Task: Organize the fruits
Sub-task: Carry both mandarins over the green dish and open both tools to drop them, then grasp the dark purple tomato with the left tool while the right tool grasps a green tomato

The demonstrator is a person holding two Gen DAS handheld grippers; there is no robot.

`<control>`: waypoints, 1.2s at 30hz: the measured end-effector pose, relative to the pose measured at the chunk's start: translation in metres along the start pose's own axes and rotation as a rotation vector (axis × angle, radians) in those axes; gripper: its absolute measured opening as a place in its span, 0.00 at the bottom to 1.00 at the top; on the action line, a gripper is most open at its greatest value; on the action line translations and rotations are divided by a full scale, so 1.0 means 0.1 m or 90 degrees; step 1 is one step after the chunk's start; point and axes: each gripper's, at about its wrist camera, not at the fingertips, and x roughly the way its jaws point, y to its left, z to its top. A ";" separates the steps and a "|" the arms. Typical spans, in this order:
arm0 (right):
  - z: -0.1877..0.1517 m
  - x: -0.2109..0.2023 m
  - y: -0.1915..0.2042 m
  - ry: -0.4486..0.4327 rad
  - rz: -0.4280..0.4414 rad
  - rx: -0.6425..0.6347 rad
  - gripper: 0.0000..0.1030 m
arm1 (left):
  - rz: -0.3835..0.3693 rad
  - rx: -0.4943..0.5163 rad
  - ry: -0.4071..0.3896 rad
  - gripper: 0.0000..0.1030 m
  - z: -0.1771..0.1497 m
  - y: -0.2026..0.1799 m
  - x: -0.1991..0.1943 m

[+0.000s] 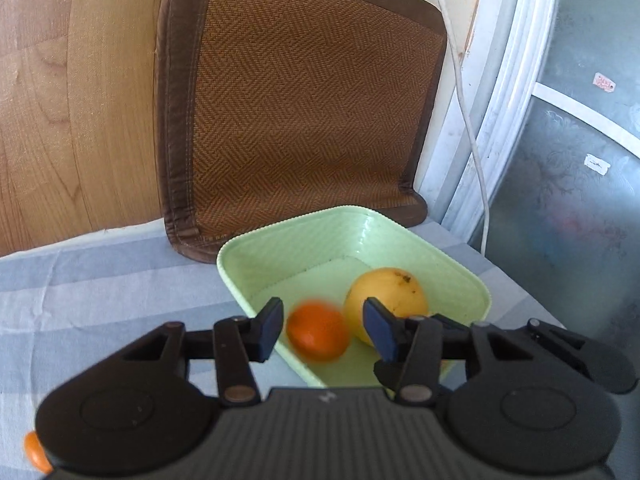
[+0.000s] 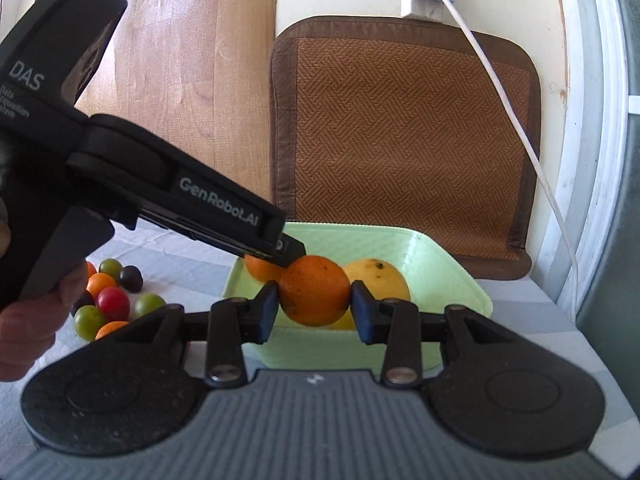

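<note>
Oranges are the centre of things: one orange [image 2: 314, 291], round, dimpled and evenly coloured, sits clamped between the blue pads of the right gripper [image 2: 314, 308], whose jaws are closed to the fruit's width and press on both its sides, holding it above the near rim of the pale green tray [image 2: 452, 276]. A second orange [image 1: 318, 331] lies inside the tray, blurred in the left wrist view, just beside a larger yellow fruit [image 1: 386, 300] with a dark blemish near its top. The left gripper [image 1: 324, 330] hangs over the tray's near corner with its jaws spread wide and nothing between the pads; the blurred orange shows through the gap below them. In the right wrist view this second orange is mostly hidden behind the left gripper's black body and the held orange, so only a sliver shows, and the yellow fruit is half covered by the right pad. Small round fruits [image 2: 114, 300], red, green, orange and dark, lie in a cluster on the striped cloth [image 1: 100, 280] left of the tray, partly cut off by the person's hand [image 2: 28, 320]. A woven brown mat [image 1: 300, 100] leans behind the tray, and a white cable [image 1: 468, 120] runs down beside it. At the lower left edge of the left wrist view an orange shape is too cropped to identify.
</note>
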 end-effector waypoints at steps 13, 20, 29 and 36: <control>-0.03 -0.21 -0.18 -0.068 -0.026 0.064 0.41 | 0.048 -0.051 -0.116 0.55 -0.15 0.31 -1.05; -0.05 -0.35 -0.18 -0.100 -0.035 0.100 0.41 | 0.218 -0.076 -0.131 0.59 -0.75 0.77 -1.64; -0.12 -0.43 0.27 -0.015 0.059 0.122 0.41 | 0.230 -0.111 -0.088 0.59 -1.22 1.02 -1.64; -0.09 -0.32 0.84 0.020 0.100 0.001 0.41 | 0.144 -0.093 -0.080 0.59 -1.21 0.99 -1.54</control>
